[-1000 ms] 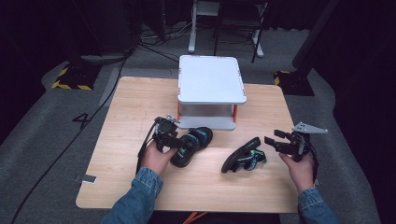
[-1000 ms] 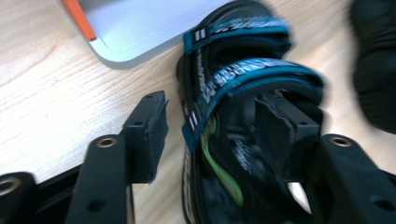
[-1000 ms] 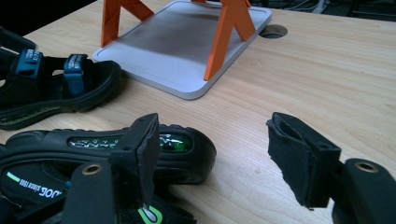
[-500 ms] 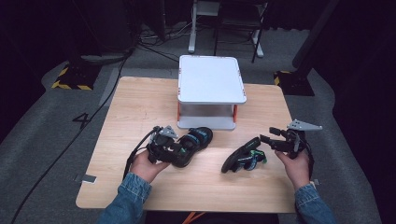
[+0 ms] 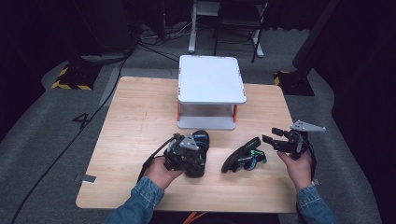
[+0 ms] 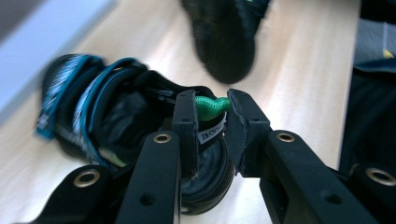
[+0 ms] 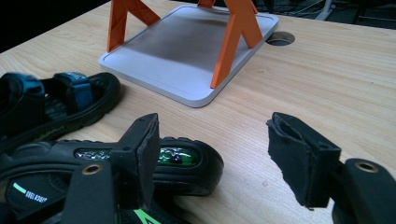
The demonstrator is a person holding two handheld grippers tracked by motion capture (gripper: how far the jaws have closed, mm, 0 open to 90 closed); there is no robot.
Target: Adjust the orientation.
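Two sandals are lying on the desk (image 5: 140, 107); I am clamping left fingers (image 6: 187, 123), just closing, on the left sandal's (image 6: 93, 116) heel strap (image 6: 211, 105); right gripper (image 7: 212, 158) is hovering, spread, beside the right sandal (image 5: 243, 158).

Two sandals (image 5: 196, 154) (image 5: 243, 158) lie side by side before the stand (image 5: 210, 88) on the table (image 5: 135, 112).

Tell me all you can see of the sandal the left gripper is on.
The blue-strapped sandal is black, with a thick rubbery-looking sole, blue and teal fabric straps and a small green pull loop at the heel. It lies on the wooden table in front of the white stand, beside the other sandal. The left gripper has just been closing its jaws on the heel strap; the pads flank the loop and a white label.
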